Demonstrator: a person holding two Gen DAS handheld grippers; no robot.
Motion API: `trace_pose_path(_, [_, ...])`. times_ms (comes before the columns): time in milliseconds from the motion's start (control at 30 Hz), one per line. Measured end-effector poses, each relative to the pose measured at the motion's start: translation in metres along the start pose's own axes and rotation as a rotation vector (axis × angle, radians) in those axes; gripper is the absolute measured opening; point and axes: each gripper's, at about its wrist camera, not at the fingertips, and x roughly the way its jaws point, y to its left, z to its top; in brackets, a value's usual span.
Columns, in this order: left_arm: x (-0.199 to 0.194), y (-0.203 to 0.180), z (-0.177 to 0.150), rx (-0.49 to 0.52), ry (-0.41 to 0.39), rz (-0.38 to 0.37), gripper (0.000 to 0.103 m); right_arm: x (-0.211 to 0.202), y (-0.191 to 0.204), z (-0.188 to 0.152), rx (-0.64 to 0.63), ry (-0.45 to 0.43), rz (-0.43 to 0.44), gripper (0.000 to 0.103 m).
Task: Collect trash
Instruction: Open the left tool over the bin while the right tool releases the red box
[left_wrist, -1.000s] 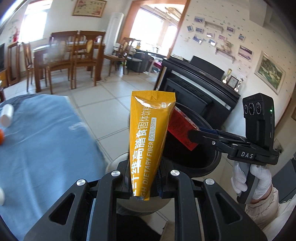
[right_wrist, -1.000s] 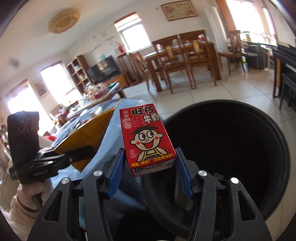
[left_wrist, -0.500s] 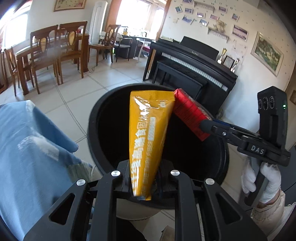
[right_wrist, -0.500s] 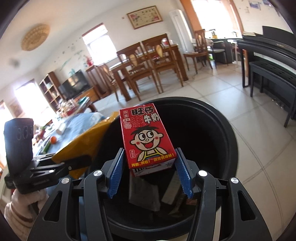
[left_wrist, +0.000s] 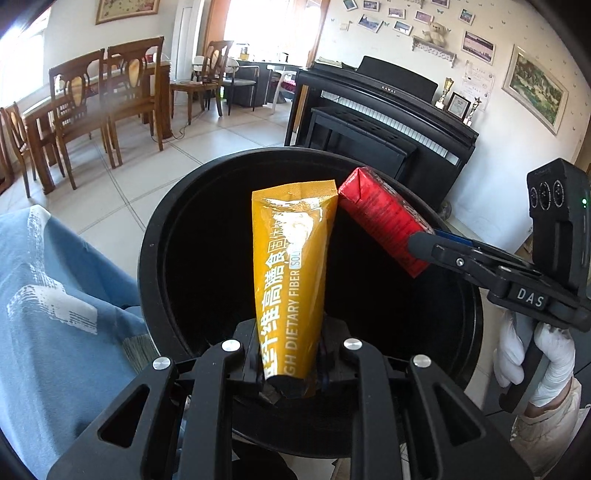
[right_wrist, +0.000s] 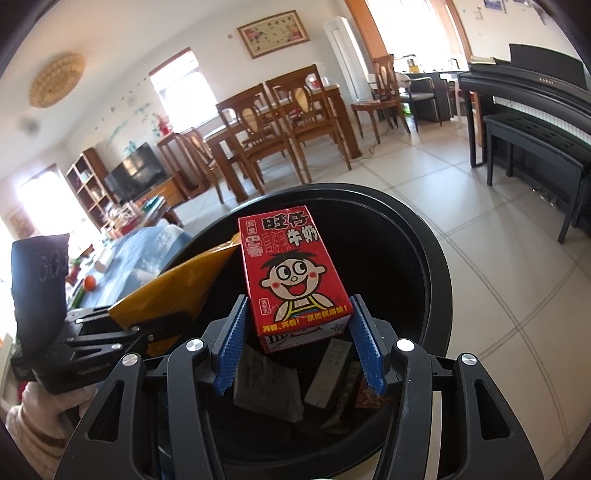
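Left gripper (left_wrist: 290, 356): clamped on yellow sachet (left_wrist: 293, 269), above black bin (left_wrist: 147, 258) mouth | Right gripper (right_wrist: 301, 343): jaws parted, red milk carton (right_wrist: 291, 273) between them, above bin | Bin: discarded wrappers (right_wrist: 266, 387) inside

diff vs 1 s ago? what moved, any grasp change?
Both grippers carried their loads from beside the blue tablecloth to over the black bin: the yellow sachet and the red milk carton now hang above its opening. The right gripper has opened; its blue pads now stand clear of the carton. The left gripper stays shut on the sachet.
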Motion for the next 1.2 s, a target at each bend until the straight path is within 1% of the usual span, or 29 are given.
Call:
trace_pose_path(200, [-0.002,-0.003,-0.003,0.017,-0.002,0.014,0.022,0.003,0.0,0.0,-0.003,0.0,-0.005,0.055])
trace_pose_path(467, [-0.009,-0.009,-0.007,0.032,-0.008,0.01,0.023,0.003,0.01,0.002,-0.002,0.014,-0.008,0.055])
trace_pose_path(500, [-0.01,-0.009,-0.007,0.032,-0.01,0.009,0.025,0.003,0.011,0.003,-0.002,0.013,-0.009,0.057])
trace_pose_path(533, [-0.011,-0.008,-0.007,0.032,-0.012,0.01,0.027,0.002,0.013,0.003,-0.001,0.01,-0.011,0.062])
trace_pose_path(567, [-0.013,-0.009,-0.008,0.033,-0.016,0.013,0.031,0.001,0.011,0.005,-0.001,0.007,-0.011,0.065])
trace_pose_path(667, [-0.019,-0.009,-0.01,0.035,-0.032,0.016,0.048,-0.001,0.016,0.008,-0.001,-0.005,-0.008,0.067])
trace_pose_path(700, [-0.022,-0.009,-0.011,0.04,-0.043,0.017,0.052,-0.002,0.02,0.008,-0.004,-0.008,-0.008,0.068])
trace_pose_path(833, [-0.033,-0.011,-0.014,0.047,-0.06,0.016,0.053,-0.006,0.035,0.01,-0.021,-0.014,-0.001,0.07])
trace_pose_path(867, [-0.036,-0.011,-0.015,0.048,-0.064,0.015,0.055,-0.006,0.04,0.01,-0.028,-0.015,0.001,0.07])
trace_pose_path(900, [-0.041,-0.01,-0.017,0.047,-0.072,0.016,0.061,-0.006,0.045,0.011,-0.037,-0.014,0.005,0.07])
trace_pose_path(967, [-0.052,-0.008,-0.022,0.044,-0.096,0.026,0.068,-0.007,0.056,0.011,-0.053,-0.015,0.013,0.073])
trace_pose_path(1033, [-0.065,-0.004,-0.027,0.036,-0.116,0.038,0.07,-0.006,0.071,0.011,-0.071,-0.015,0.03,0.075])
trace_pose_path(1133, [-0.086,0.006,-0.039,0.008,-0.147,0.071,0.081,-0.003,0.095,0.011,-0.108,-0.008,0.055,0.076])
trace_pose_path(1200, [-0.1,0.015,-0.047,-0.009,-0.167,0.107,0.087,0.001,0.115,0.011,-0.137,0.0,0.08,0.079])
